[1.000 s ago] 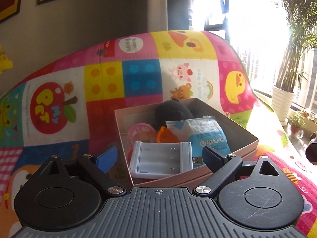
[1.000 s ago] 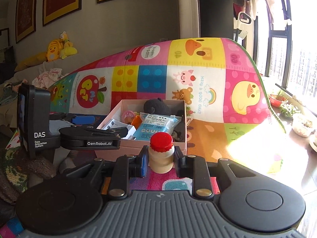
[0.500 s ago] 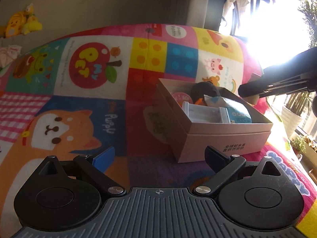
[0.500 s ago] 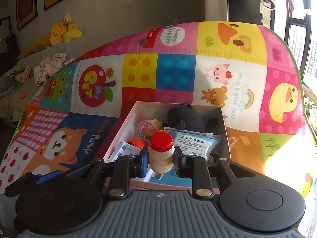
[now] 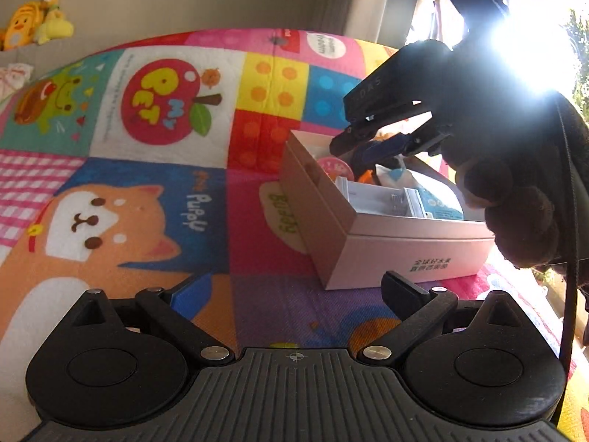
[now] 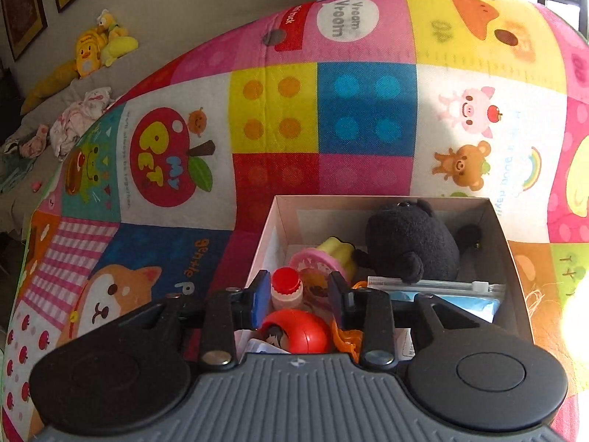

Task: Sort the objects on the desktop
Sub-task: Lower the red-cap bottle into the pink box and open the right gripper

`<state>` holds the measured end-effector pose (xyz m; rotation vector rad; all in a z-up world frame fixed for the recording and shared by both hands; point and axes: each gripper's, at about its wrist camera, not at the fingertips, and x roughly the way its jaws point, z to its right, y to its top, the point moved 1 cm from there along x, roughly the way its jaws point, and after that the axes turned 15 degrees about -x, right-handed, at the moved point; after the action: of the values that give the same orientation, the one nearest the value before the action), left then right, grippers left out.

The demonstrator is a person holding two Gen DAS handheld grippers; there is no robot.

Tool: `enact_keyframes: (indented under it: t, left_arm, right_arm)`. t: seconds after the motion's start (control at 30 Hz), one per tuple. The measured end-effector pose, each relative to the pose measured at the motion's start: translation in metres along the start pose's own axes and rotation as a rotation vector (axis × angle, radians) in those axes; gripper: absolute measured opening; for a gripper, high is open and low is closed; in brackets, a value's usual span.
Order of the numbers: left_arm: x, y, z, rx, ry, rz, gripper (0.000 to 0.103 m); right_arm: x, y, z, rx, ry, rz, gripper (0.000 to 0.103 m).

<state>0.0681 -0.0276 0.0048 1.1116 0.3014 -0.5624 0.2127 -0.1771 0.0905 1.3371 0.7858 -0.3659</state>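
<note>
I see a bright patchwork play mat (image 6: 272, 118) printed with an apple, a puppy and a duck. Behind it, yellow plush toys (image 6: 99, 48) sit on a grey sofa beside crumpled clothes (image 6: 81, 118), below framed pictures (image 6: 25, 7).

The box (image 6: 510, 258) looks like matt pink cardboard. Inside it, a fuzzy black plush toy (image 6: 412, 243) lies beside a glossy clear plastic pouch (image 6: 441, 289) and a smooth red-capped plastic bottle (image 6: 287, 289). Under the box, the play mat (image 5: 147, 184) shows a fine woven texture.
</note>
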Motion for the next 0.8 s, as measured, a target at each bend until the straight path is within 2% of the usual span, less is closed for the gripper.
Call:
enact_keyframes:
  t: [0.17,0.27,0.33,0.43,0.47,0.67,0.8]
  left_arm:
    - [0.001,0.0,0.0,0.002,0.006,-0.009,0.101]
    - [0.002,0.0,-0.001,-0.002,0.011,-0.016,0.102]
    - [0.003,0.0,-0.002,-0.004,0.015,-0.021,0.102]
    - [0.005,0.0,-0.002,-0.004,0.022,-0.027,0.102]
    - [0.005,0.0,-0.002,-0.002,0.024,-0.029,0.102]
    - [0.008,-0.004,0.009,0.06,0.062,-0.03,0.102]
    - [0.014,-0.006,0.025,0.164,0.014,-0.052,0.102]
  right_arm:
    - [-0.037,-0.031,0.009,0.0,-0.02,0.043,0.054]
    - [-0.057,-0.057,0.013,-0.008,-0.038,0.055,0.057]
    - [-0.07,-0.075,0.017,-0.018,-0.082,0.07,0.058]
    - [-0.085,-0.094,0.029,-0.025,-0.209,0.109,0.065]
    - [-0.087,-0.098,0.037,-0.008,-0.227,0.113,0.068]
    - [-0.07,-0.104,0.088,0.17,-0.217,0.092,0.069]
    - [-0.05,-0.099,0.09,0.178,-0.137,0.085,0.069]
